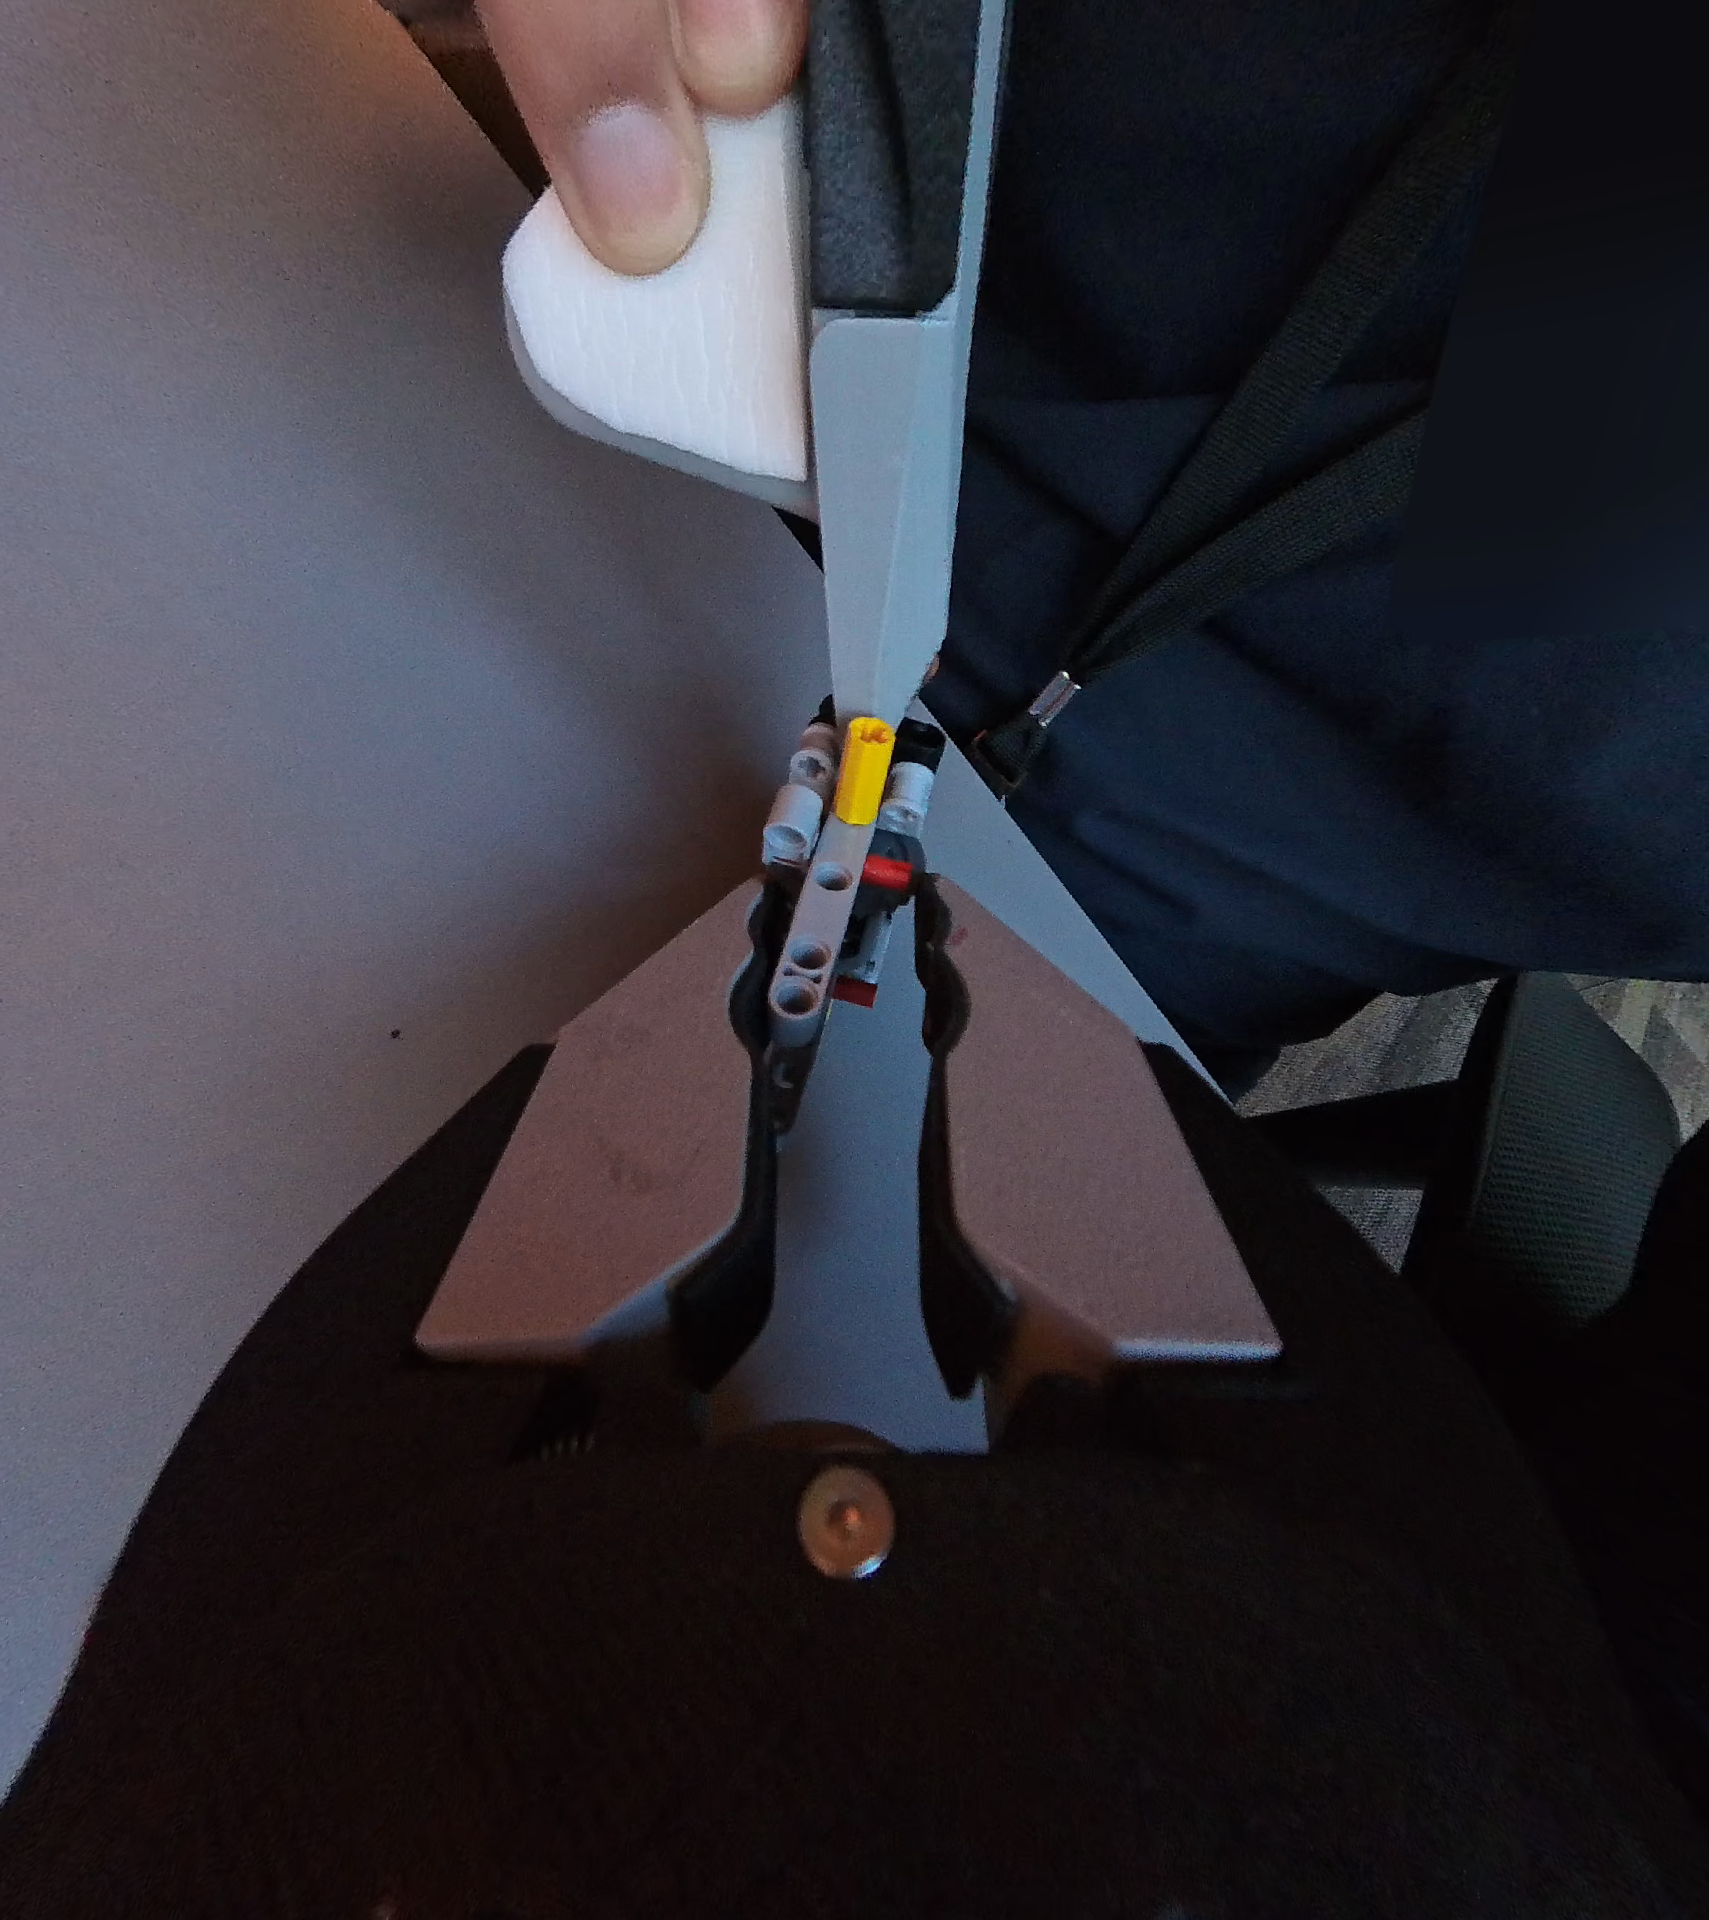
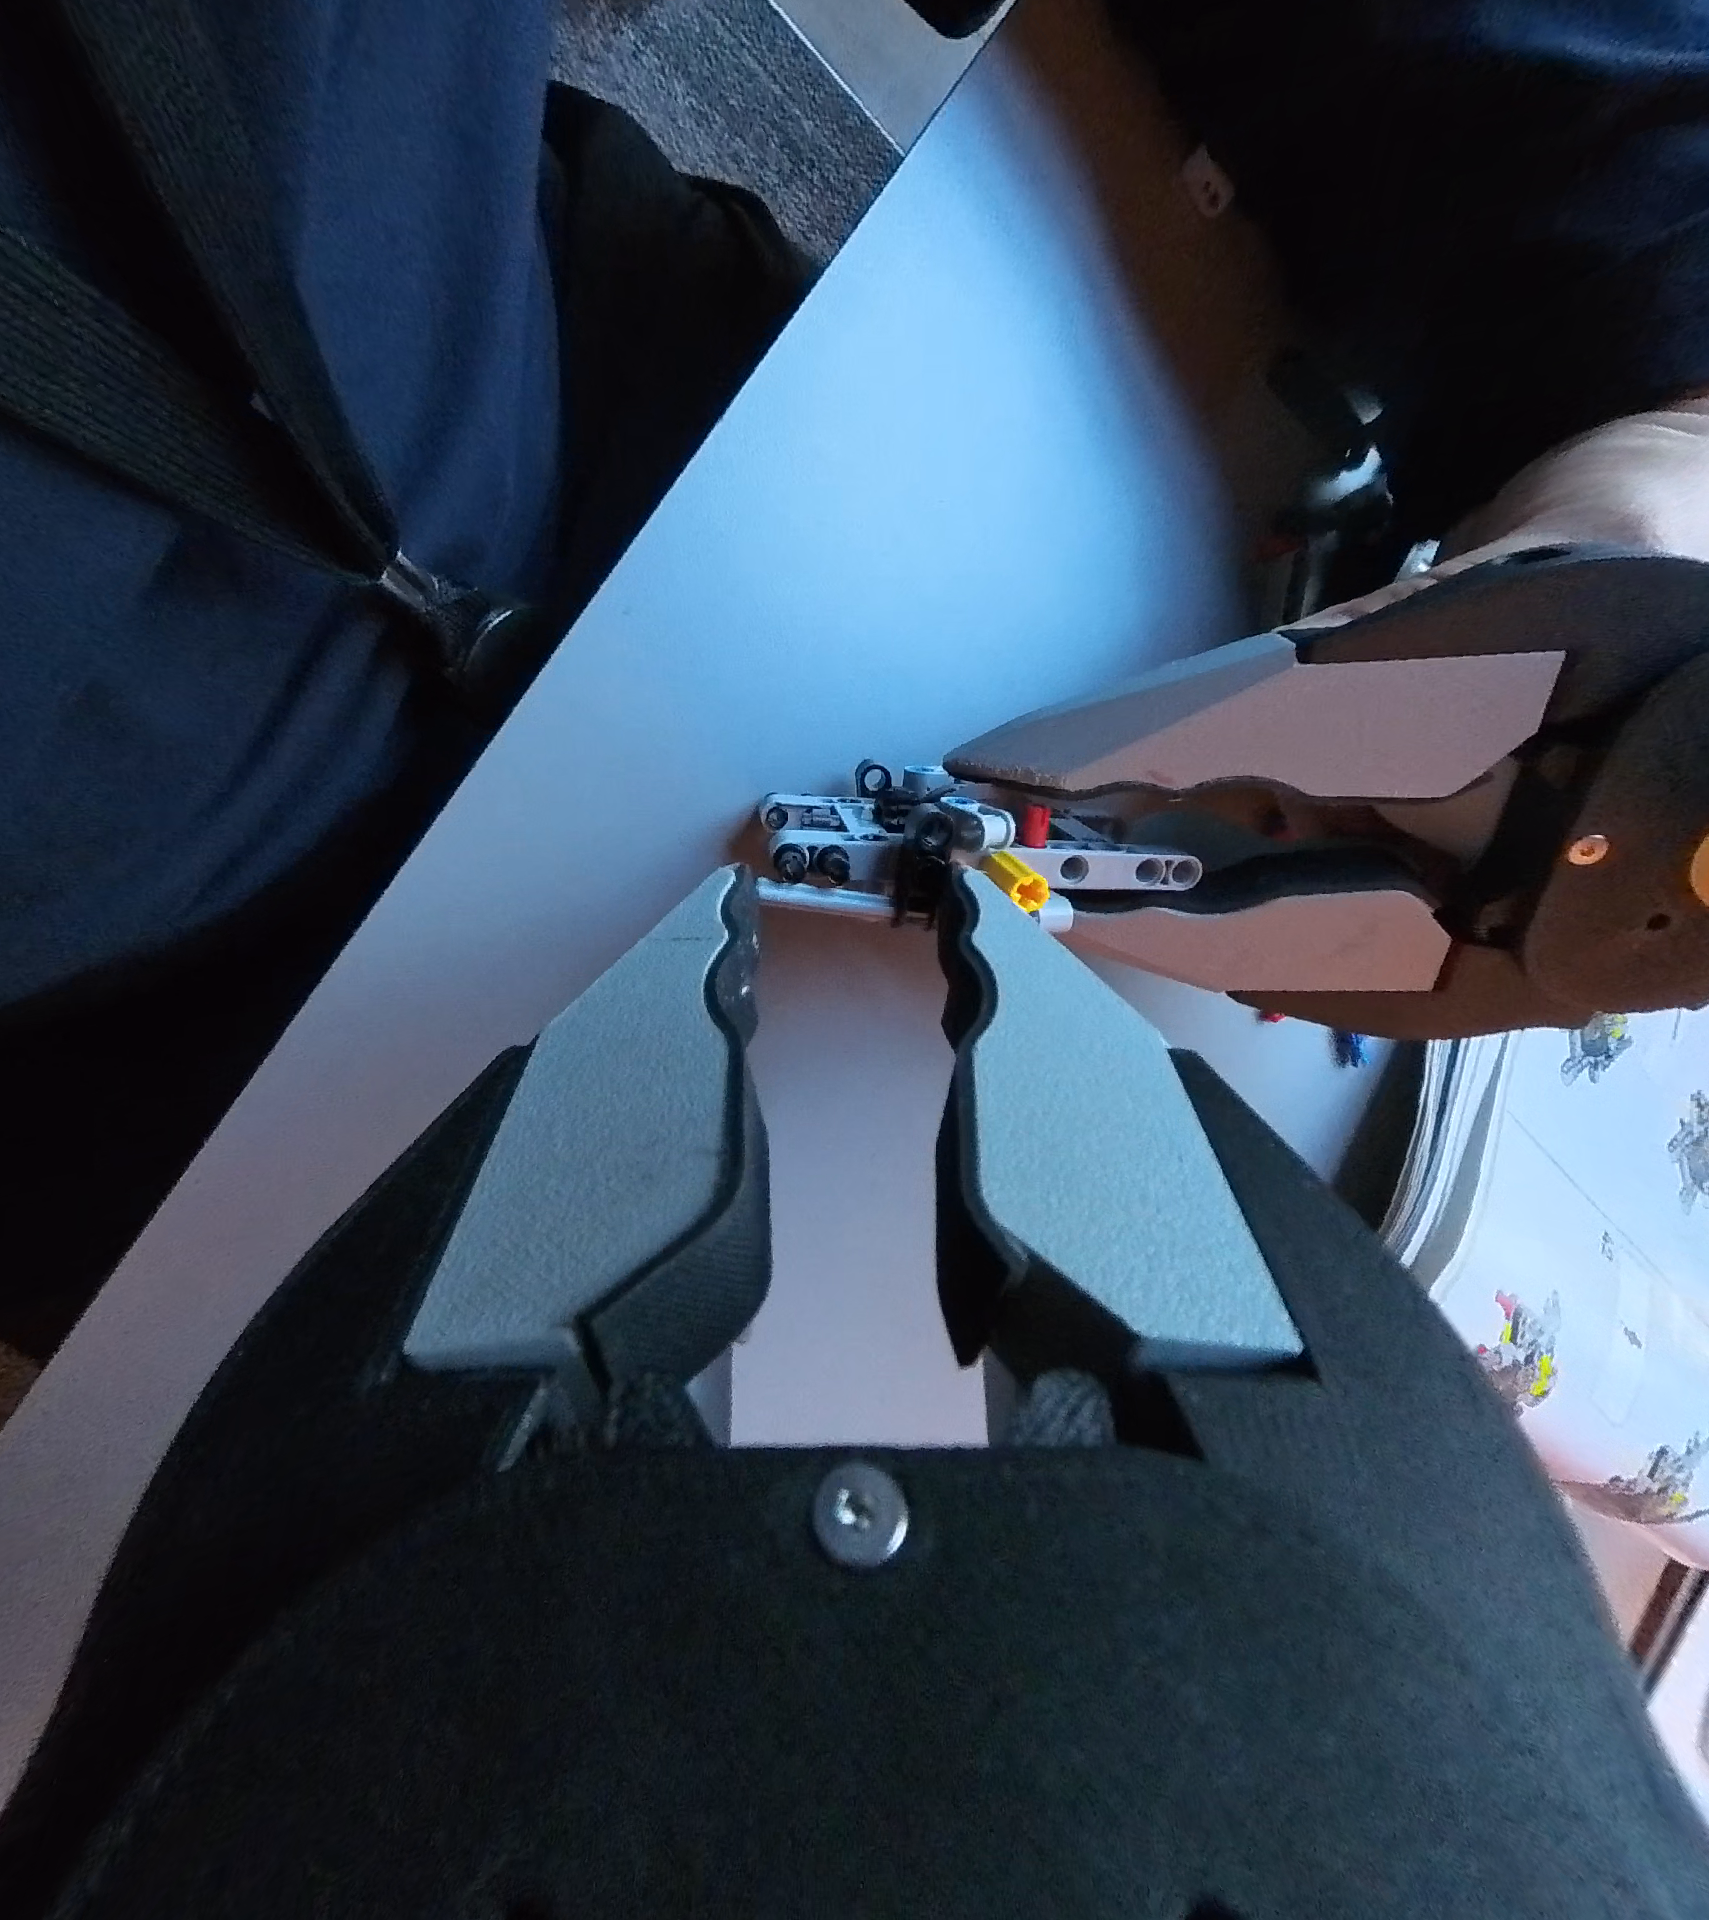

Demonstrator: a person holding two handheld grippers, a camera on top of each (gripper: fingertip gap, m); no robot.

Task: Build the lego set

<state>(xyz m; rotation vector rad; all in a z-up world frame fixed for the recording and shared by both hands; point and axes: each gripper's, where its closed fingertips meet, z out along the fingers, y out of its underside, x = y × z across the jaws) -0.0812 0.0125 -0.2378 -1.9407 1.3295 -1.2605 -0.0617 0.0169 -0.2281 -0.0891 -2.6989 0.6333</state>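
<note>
My left gripper (image 1: 845, 914) is shut on a small building-toy assembly (image 1: 814, 935) of grey holed beams, with a yellow connector (image 1: 865, 769) and a red pin (image 1: 889, 873). The right wrist view shows it coming in from the right (image 2: 1026, 842), both pads pressed on the assembly (image 2: 850, 816). My right gripper (image 2: 850, 904) meets the assembly's near side. Its fingertips bracket a grey rod (image 2: 819, 899) that carries a black connector (image 2: 923, 873). The rod's end touches one pad and the connector touches the other. In the left wrist view the right gripper's fingers (image 1: 881, 623) point down at the yellow connector.
The grey table (image 2: 881, 520) has a diagonal edge close to a person in dark blue clothing with a black strap (image 2: 154, 416). A white illustrated booklet (image 2: 1608, 1247) lies at the right. A hand (image 1: 621, 156) grips the right gripper's white trigger. A dark chair (image 1: 1556, 1143) stands beyond the edge. The tips of both grippers are at nearly the same place.
</note>
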